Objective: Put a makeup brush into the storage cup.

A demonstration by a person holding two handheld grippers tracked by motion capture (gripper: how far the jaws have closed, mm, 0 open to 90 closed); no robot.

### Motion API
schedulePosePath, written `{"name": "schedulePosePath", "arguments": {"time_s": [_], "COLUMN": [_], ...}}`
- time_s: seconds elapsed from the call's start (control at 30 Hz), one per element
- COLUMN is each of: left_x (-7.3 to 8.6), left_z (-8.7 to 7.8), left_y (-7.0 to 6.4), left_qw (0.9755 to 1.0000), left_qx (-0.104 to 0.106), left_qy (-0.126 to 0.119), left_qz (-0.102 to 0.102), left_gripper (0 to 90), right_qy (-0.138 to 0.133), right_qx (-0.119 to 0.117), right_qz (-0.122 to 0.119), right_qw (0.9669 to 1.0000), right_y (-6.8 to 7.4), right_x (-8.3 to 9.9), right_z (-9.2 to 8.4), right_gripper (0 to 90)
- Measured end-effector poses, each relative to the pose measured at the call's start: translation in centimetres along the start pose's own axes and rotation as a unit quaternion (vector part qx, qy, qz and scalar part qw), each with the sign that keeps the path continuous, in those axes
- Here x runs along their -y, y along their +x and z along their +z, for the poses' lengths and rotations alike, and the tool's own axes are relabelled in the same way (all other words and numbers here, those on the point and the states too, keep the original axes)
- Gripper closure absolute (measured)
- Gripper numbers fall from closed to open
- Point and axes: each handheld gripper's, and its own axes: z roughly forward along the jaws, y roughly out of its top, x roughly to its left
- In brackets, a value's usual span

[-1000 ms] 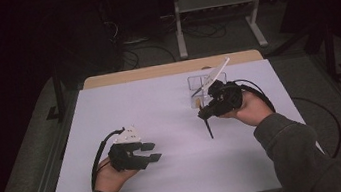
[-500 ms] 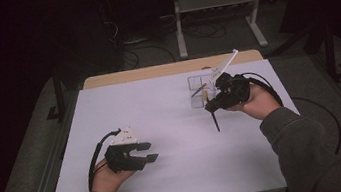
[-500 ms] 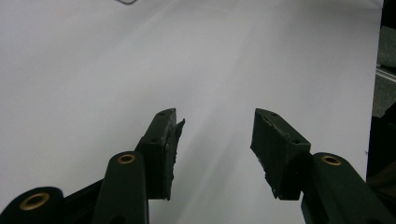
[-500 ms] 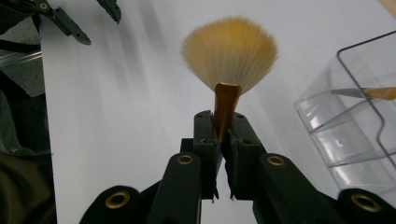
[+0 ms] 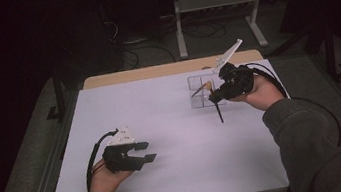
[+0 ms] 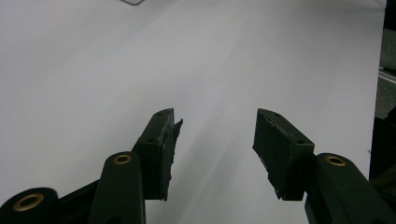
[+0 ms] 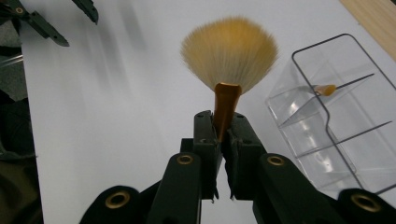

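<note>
My right gripper (image 7: pixel 223 126) is shut on the gold ferrule of a fan brush (image 7: pixel 229 51) with tan bristles spread ahead of the jaws. In the high view the right gripper (image 5: pixel 215 96) hovers at the front edge of a clear plastic organiser (image 5: pixel 196 83), and the brush's black handle (image 5: pixel 219 112) hangs down toward the table. A thin brush (image 7: pixel 327 88) with an orange ferrule lies inside the organiser (image 7: pixel 345 135). My left gripper (image 5: pixel 147 151) rests low at the front left, open, with nothing between its jaws (image 6: pixel 215 135).
A white sheet (image 5: pixel 172 126) covers the table, with a bare wooden strip (image 5: pixel 155 71) along the far edge. Behind the table stand a metal frame (image 5: pixel 216 3) and cables on the dark floor. The right gripper's cable (image 5: pixel 322 115) loops past the right edge.
The right gripper has carried the brush farther away and to the right, up to the organiser. The left gripper has stayed where it was, open.
</note>
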Motion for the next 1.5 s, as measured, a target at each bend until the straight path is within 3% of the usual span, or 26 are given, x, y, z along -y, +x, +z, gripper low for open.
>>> {"name": "schedulePosePath", "arguments": {"time_s": [1.23, 1.5], "left_x": [0.6, 0.6], "left_z": [-0.5, -0.6], "left_y": [0.4, 0.5], "left_qw": [0.9998, 0.9998], "left_qx": [-0.007, -0.01], "left_qy": [-0.014, -0.014], "left_qz": [-0.011, -0.009], "left_gripper": [43.4, 42.5], "right_qy": [0.011, 0.002], "right_qx": [0.054, 0.059], "right_qz": [0.021, 0.027], "right_qw": [0.9983, 0.9979], "right_y": [-3.9, -4.7], "right_x": [-3.0, -3.5], "right_z": [-2.6, -2.9], "right_gripper": [82.8, 82.8]}}
